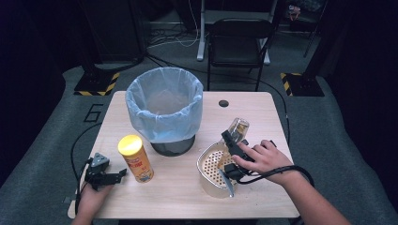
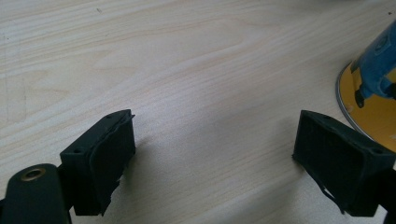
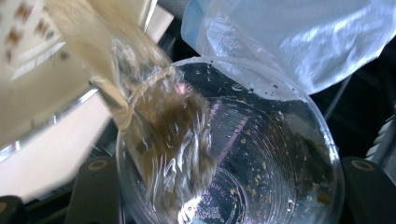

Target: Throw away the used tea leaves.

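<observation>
My right gripper (image 1: 231, 140) is shut on a clear plastic cup (image 1: 238, 128), tipped over a beige perforated strainer basket (image 1: 210, 172) at the table's front right. In the right gripper view the cup (image 3: 271, 154) lies between the jaws of my right gripper (image 3: 229, 193), and brownish liquid (image 3: 161, 126) with bits runs out toward the basket (image 3: 32, 65). My left gripper (image 1: 118, 176) rests open on the table at the front left, nothing between its jaws (image 2: 215, 154). A yellow chip can (image 1: 135, 158) stands just to its right, its base (image 2: 371, 93) beside one jaw.
A bin lined with a pale blue bag (image 1: 164, 105) stands at the middle back of the wooden table (image 1: 263, 201); its bag (image 3: 299, 37) hangs just beyond the cup. A cable hole (image 1: 223, 103) is in the tabletop. A black chair (image 1: 239, 42) stands behind the table.
</observation>
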`<state>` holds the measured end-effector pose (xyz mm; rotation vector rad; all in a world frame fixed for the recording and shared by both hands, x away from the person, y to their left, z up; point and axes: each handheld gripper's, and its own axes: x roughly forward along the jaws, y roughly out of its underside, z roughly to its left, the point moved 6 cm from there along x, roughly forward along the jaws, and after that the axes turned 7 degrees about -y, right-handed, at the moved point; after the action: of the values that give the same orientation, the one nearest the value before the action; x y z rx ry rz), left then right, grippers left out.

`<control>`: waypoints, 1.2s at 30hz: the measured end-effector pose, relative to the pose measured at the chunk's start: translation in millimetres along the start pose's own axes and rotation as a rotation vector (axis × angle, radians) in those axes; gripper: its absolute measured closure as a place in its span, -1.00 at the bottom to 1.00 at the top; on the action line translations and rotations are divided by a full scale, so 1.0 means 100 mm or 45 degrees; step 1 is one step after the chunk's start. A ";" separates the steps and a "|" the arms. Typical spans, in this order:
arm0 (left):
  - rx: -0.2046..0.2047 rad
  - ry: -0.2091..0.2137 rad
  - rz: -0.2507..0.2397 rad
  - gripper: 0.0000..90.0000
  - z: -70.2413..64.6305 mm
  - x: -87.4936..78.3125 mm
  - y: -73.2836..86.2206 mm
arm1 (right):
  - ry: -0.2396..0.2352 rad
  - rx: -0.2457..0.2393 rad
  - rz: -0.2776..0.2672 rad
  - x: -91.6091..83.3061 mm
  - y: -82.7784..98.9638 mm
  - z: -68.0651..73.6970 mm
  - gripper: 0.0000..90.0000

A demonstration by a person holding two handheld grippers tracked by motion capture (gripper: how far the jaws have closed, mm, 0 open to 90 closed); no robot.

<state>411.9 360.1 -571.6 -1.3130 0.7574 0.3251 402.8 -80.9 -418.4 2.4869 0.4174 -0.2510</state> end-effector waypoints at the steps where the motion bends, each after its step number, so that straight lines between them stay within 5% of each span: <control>1: 0.003 -0.003 0.001 -0.73 0.00 0.00 0.00 | 0.018 -0.032 0.003 0.00 -0.01 0.03 -0.21; 5: -0.006 0.003 0.006 -0.73 -0.01 0.00 0.00 | 0.013 -0.109 0.014 -0.03 -0.05 0.00 -0.22; 8: -0.002 0.001 0.008 -0.73 0.00 0.00 0.00 | 0.014 -0.041 -0.020 -0.03 -0.07 0.00 -0.22; 17: 0.002 -0.002 0.005 -0.73 0.00 0.00 0.00 | 0.027 -0.052 -0.054 -0.07 -0.14 -0.03 -0.22; 20: 0.001 -0.001 0.007 -0.73 0.00 0.00 0.00 | 0.036 -0.103 -0.065 -0.07 -0.16 -0.06 -0.23; 21: -0.002 0.002 0.007 -0.73 0.00 0.00 0.00 | 0.026 -0.063 -0.060 -0.07 -0.16 -0.02 -0.23; 36: -0.001 0.000 0.007 -0.73 0.00 0.00 0.00 | 0.034 -0.045 -0.083 -0.10 -0.18 -0.06 -0.23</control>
<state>411.2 360.2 -571.5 -1.3114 0.7608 0.3299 387.9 -66.1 -420.9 2.4474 0.5100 -0.2347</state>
